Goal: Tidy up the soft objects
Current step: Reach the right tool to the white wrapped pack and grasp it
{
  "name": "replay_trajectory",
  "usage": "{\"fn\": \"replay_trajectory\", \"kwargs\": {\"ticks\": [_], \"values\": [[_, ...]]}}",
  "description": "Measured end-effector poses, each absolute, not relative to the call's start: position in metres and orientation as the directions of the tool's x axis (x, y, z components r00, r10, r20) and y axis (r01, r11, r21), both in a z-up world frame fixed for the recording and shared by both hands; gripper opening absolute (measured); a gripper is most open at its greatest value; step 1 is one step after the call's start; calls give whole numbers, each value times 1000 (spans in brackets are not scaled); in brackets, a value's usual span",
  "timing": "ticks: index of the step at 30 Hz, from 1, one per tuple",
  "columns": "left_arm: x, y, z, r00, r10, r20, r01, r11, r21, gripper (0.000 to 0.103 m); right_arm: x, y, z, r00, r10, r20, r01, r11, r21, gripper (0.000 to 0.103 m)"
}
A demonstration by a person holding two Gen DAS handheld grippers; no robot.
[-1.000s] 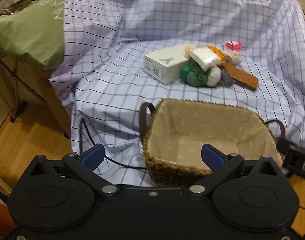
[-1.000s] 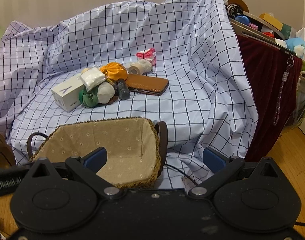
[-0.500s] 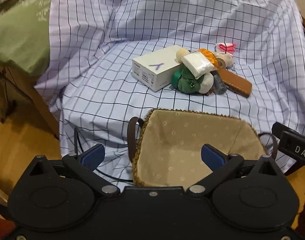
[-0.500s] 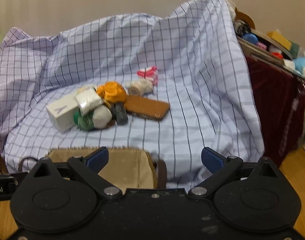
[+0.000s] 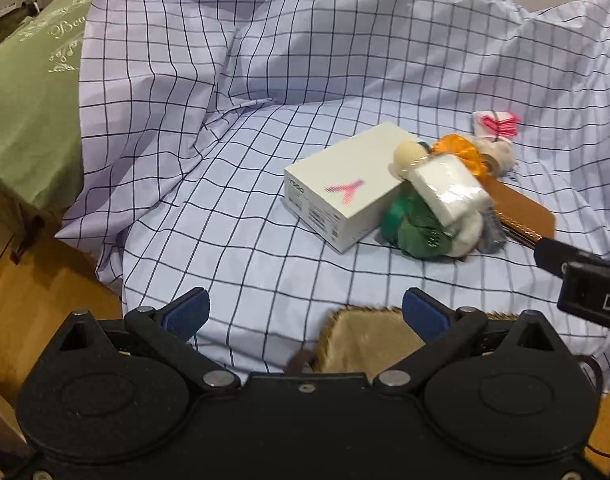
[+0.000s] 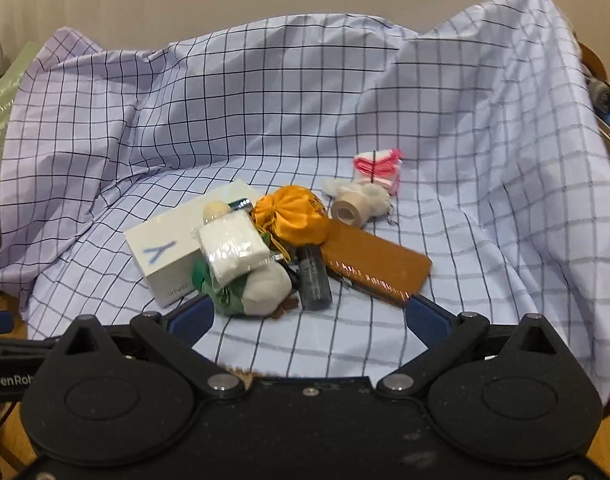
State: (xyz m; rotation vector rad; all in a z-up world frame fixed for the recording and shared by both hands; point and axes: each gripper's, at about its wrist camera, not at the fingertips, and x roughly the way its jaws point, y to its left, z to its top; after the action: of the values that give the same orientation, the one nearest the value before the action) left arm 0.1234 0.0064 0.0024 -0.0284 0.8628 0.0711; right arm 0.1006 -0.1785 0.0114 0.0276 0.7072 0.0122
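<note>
1. Checked lilac cloth (image 6: 345, 92) drapes the whole work surface, rumpled high at the back against a pale wall.
2. At the bottom of its own view, the right gripper (image 6: 311, 316) is spreading its jaws to full width, with nothing between them; the pile sits just beyond its tips.
3. Low in its frame, the left gripper (image 5: 305, 312) also stands wide apart and empty, with the woven basket (image 5: 369, 344) showing between its fingers.
4. Clustered mid-frame are the soft things: a green-and-white plush (image 6: 249, 288), a wrapped white pad (image 6: 233, 250), an orange pouch (image 6: 291, 216), and a pink-and-white folded cloth (image 6: 379, 166) at the upper right.
5. Hard items mix in: a white box (image 6: 165, 252), a brown wallet (image 6: 377, 266), a dark tube (image 6: 315, 280), a tape roll (image 6: 347, 210).
6. Judging by the visible lining, the basket looks empty, so sorting appears not yet begun.
7. Only the left view shows the basket clearly, and a green cushion (image 5: 29, 120) at the left; the right view shows the pile's near side in more detail.
</note>
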Motion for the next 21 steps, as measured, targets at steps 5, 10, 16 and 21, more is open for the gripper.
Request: {"fn": "replay_trajectory", "kwargs": {"ticks": [5,10,16,21], "values": [[147,16,-11,618,70,-783,-94,996,15,99,140,-161,3,745,38,-665,-55,998,-4,102],[162,28,-21,587,76,-806,-122,993,5,99,171,-139,-6,739,69,-670,-108,994,-17,101],[171,40,-29,569,87,-818,-148,989,3,99,199,-119,-21,707,105,-699,-162,987,-15,98],[174,43,-33,557,80,-826,-148,989,-4,99,212,-114,-31,689,106,-717,-163,987,-11,98]]}}
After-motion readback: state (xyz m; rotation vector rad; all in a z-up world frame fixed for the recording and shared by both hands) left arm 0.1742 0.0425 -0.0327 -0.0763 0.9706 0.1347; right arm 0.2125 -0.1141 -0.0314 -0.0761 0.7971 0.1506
